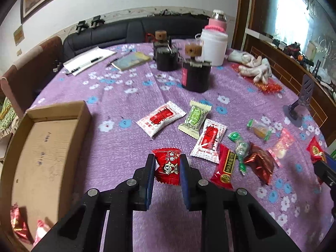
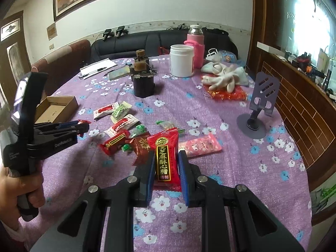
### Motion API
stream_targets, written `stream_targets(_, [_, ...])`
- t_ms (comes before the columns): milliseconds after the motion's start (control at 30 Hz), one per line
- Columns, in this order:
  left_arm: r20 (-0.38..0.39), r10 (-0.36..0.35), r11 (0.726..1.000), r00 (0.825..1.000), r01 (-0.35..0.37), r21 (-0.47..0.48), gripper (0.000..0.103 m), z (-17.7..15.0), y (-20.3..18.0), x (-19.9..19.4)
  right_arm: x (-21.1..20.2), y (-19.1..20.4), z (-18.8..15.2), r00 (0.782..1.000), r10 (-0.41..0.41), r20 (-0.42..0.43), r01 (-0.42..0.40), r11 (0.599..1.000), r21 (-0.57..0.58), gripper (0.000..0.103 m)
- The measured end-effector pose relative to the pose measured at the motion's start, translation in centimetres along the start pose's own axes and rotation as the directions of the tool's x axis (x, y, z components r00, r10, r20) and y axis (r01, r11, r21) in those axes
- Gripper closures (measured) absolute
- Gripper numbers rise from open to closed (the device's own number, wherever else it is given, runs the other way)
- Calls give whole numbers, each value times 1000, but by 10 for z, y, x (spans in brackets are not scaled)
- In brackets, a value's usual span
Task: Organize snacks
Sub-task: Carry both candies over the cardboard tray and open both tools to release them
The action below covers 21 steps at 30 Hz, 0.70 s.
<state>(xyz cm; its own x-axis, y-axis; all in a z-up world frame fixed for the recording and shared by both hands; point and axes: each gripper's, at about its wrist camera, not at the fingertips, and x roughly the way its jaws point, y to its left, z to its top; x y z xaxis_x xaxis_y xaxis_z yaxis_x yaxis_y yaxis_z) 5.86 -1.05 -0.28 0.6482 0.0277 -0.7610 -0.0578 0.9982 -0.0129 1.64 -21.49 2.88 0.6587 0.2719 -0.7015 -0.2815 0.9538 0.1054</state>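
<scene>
- My left gripper (image 1: 167, 169) is clamped on a red candy (image 1: 168, 166), held above the surface (image 1: 126, 96) just right of the box (image 1: 42, 147).
- My right gripper (image 2: 166, 168) is clamped on a red sesame candy (image 2: 167, 159), lifted over the pile.
- The box is cardboard and open; 2 wrapped candies (image 1: 20, 226) lie in its near corner.
- Loose snacks lie on the purple cloth: 2 white-and-red packets (image 1: 160, 118), a green packet (image 1: 195, 116), a pink packet (image 2: 200, 145).
- Farther back stand a white jar (image 2: 181, 61), dark jars (image 2: 143, 86), gloves (image 2: 222, 76) and a phone stand (image 2: 259, 107).
</scene>
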Motion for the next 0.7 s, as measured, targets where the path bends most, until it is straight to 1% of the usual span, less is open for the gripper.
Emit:
stream_targets(167, [41,19,1000,999,-18,-5,80,-3,6,-26,-10,11,0,1000,3,14,-2,1000,-19,82])
stream_targets(267, [68,48,999,997,-48,-2,80,-8,12,-42,-16,20,1,1000,8,25,-7,999,-37,82])
stream_targets(500, [98,118,993,988,-115,-40,80,-19,38,-69,-24,58,5,999,38,37,-34,994,-103,82])
stream_targets(700, [111,185,980,976,-176,-87,80,-30,72,-91,-27,102,13,995,90,41,-83,983,-162,82])
